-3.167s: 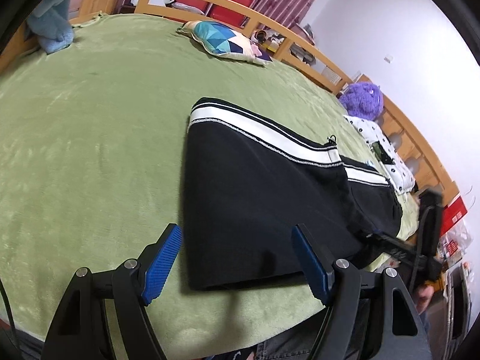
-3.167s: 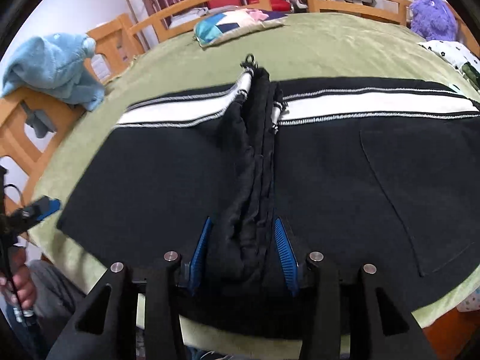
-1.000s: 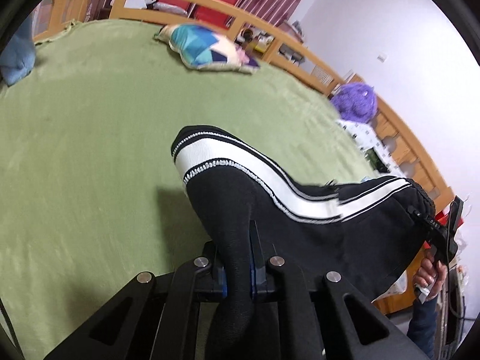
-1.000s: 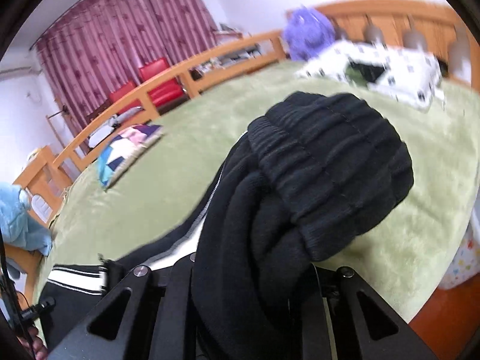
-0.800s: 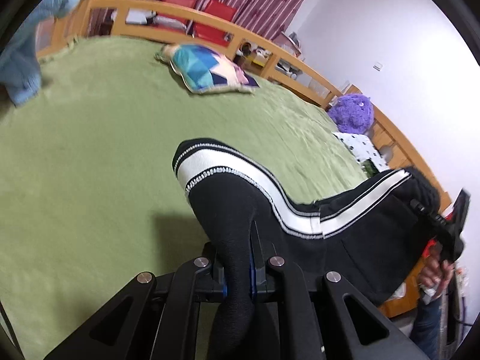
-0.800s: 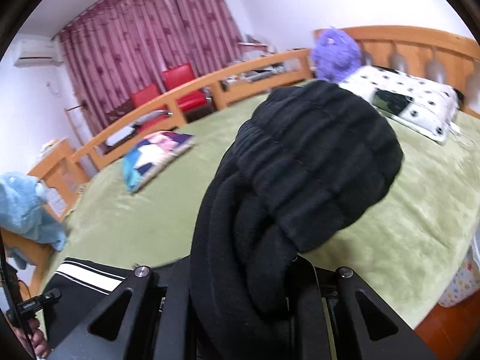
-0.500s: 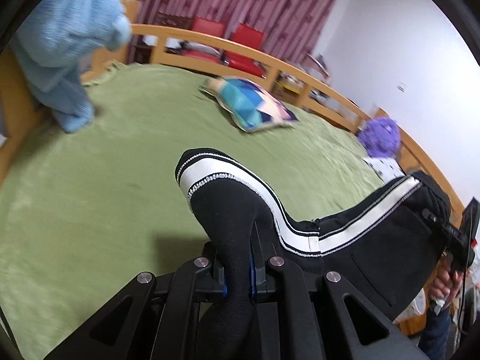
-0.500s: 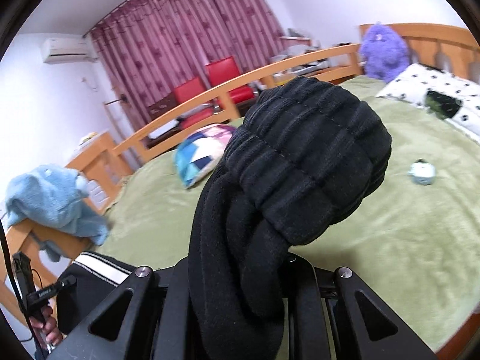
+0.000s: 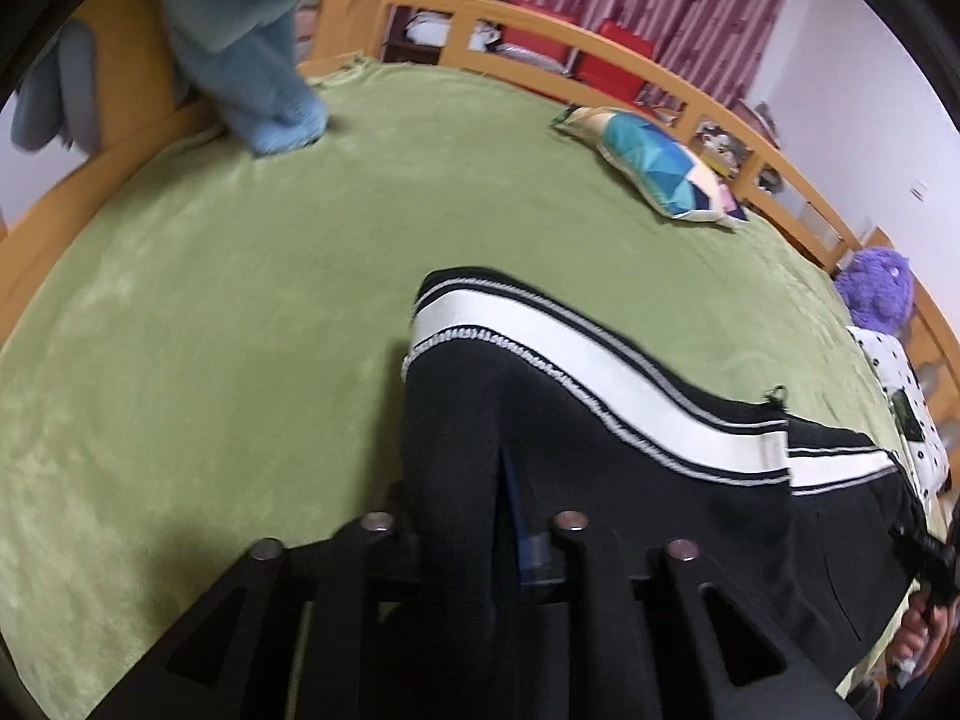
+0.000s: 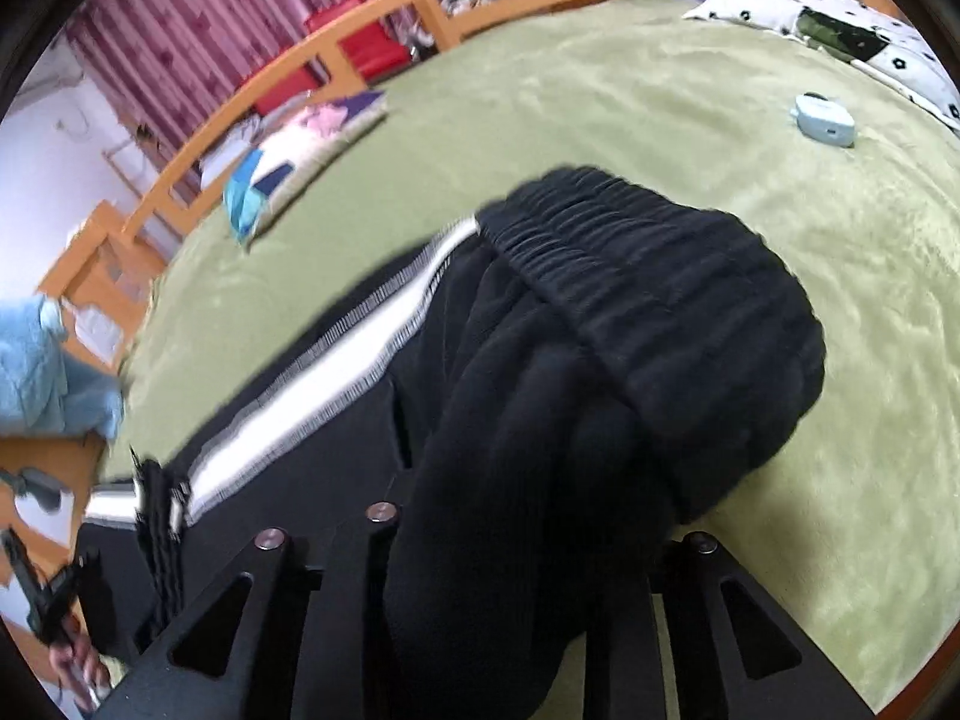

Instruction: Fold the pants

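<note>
Since the earlier frames, both grippers had carried the pants down toward the green blanket, and their jaws had just been easing open with cloth between them.

Left wrist view: one pair of black pants [image 9: 600,438] lay on the near right part of the green blanket [image 9: 210,330], with one broad white stripe edged in thin white lines curving from the hem toward the right. A fold of the black fabric rose between the fingers of the left gripper [image 9: 474,516]; a narrow gap showed beside the blue pad of the right-hand finger [image 9: 528,522], so the jaws stood narrow with the cloth loosely between them. One patterned cushion [image 9: 654,165] lay at the far right, one light-blue garment [image 9: 258,60] hung at the far left, and one purple plush toy [image 9: 876,294] sat at the right edge.

Right wrist view: the ribbed black waistband [image 10: 654,300] bulged over the right gripper [image 10: 510,552], and the thick bunch of cloth hid the pads; whether they pressed on it could not be told. The white stripe ran away to the near left. One small pale-blue object [image 10: 823,119] lay on the blanket at the far right, near one spotted pillow [image 10: 840,30].
</note>
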The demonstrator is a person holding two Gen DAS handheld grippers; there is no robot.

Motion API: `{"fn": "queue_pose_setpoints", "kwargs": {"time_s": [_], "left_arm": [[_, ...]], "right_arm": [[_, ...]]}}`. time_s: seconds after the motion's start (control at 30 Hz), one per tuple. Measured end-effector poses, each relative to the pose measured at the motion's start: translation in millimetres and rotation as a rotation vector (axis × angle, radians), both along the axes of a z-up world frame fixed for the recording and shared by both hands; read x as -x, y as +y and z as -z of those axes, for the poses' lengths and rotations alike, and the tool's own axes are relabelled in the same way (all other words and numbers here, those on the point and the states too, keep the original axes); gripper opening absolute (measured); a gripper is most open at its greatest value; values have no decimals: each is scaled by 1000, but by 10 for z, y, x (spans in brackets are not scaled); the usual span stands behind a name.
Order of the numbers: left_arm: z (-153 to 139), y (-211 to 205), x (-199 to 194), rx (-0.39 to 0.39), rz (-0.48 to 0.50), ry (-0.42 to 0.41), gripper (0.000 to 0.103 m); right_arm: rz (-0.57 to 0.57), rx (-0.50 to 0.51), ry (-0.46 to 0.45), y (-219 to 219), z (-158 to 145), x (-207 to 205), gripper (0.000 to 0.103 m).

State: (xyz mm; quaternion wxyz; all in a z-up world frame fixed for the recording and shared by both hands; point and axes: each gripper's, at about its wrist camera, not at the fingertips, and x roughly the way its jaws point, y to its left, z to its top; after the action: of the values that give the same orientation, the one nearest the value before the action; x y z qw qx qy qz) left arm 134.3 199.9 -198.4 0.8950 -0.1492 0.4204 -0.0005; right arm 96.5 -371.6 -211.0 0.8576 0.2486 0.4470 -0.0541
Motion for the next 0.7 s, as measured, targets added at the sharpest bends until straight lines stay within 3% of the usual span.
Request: {"fn": "queue_pose_setpoints", "kwargs": {"time_s": [0.17, 0.23, 0.37, 0.57, 0.7], "left_arm": [[33, 18, 49, -56, -47, 54, 44], [-15, 6, 145, -65, -40, 45, 55], [-145, -57, 360, -95, -22, 7, 63], [-52, -145, 635, -91, -12, 16, 71], [271, -186, 739, -181, -33, 112, 72]], "right_arm": [[-61, 143, 85, 208, -76, 130, 34], [-80, 203, 126, 294, -127, 250, 35], [-85, 344, 153, 443, -282, 567, 38], [-154, 353, 29, 777, -576, 890, 39], [-275, 308, -68, 1284, -642, 777, 44]]}}
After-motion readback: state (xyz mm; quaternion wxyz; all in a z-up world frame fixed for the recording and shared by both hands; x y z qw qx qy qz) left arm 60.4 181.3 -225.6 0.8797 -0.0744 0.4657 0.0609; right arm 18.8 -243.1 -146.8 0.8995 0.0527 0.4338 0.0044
